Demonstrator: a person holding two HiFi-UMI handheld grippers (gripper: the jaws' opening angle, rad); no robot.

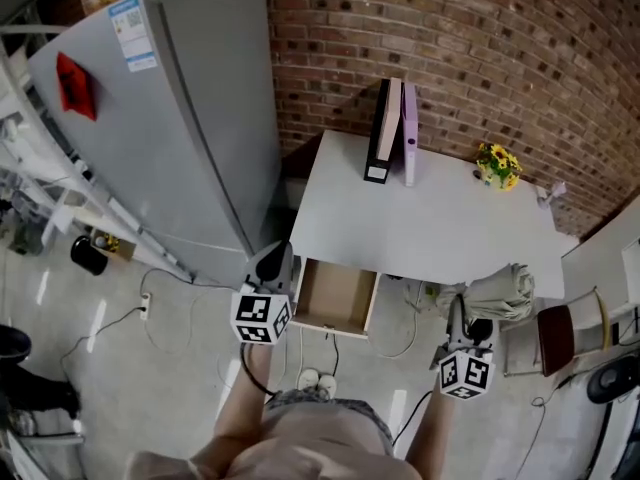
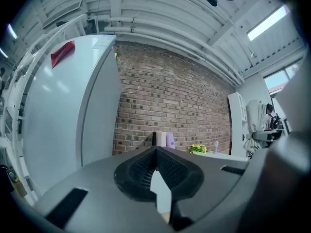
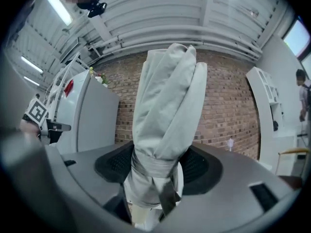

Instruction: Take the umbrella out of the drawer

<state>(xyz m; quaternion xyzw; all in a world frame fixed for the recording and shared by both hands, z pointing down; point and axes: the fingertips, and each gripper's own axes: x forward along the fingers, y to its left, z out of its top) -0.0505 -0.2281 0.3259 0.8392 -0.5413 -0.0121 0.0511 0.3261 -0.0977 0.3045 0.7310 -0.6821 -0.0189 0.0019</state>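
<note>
Though only head view shows open drawer [image 1: 335, 296], right gripper [image 3: 155, 171] clamps umbrella [image 3: 167, 101]

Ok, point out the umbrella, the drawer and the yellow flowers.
umbrella [image 3: 167, 110]: right gripper view, on the folded grey canopy.
drawer [image 1: 335, 293]: head view, on its bare inside bottom.
yellow flowers [image 1: 498, 164]: head view, on the blossoms.
</note>
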